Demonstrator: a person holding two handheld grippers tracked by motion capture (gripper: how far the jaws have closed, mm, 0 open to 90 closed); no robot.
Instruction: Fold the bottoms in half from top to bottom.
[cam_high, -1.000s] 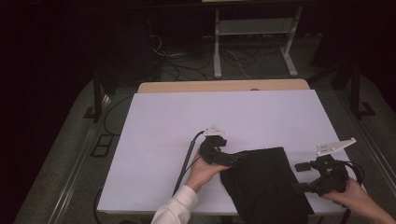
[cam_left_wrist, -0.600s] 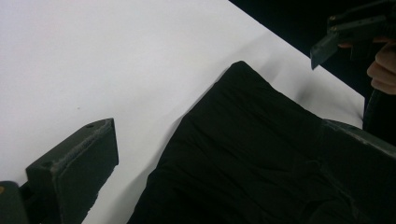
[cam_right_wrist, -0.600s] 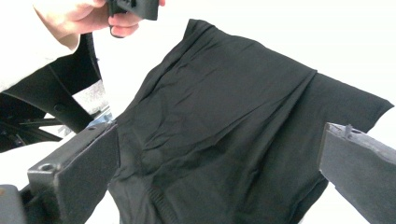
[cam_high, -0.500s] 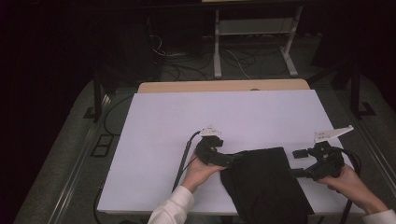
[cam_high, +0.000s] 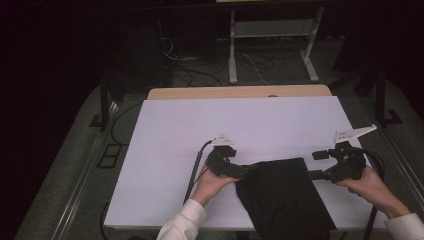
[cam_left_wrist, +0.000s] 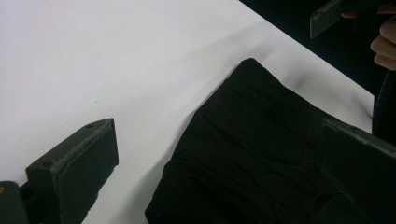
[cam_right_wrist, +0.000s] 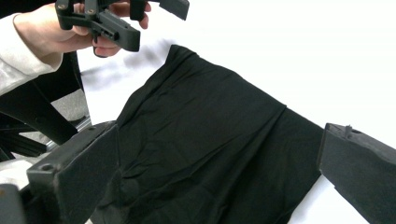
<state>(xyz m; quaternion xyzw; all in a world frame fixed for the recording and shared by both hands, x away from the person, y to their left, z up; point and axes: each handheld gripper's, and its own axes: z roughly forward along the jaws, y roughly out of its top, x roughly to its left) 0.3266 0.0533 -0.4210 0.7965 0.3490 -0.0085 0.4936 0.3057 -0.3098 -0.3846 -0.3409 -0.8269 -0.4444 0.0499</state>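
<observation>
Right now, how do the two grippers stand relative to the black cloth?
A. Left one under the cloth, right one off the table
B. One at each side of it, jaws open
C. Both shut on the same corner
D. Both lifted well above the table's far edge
B: in the high view the left gripper sits at the black cloth's left edge and the right gripper at its right edge, and each gripper view shows its jaws spread apart with cloth between them.

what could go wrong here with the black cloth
1. The black cloth hangs over the near edge of the white table, so a careless tug might drag it off.
2. The left gripper and right gripper stand open at opposite sides of the cloth; closing now may pinch only a thin fold, or miss.
</observation>
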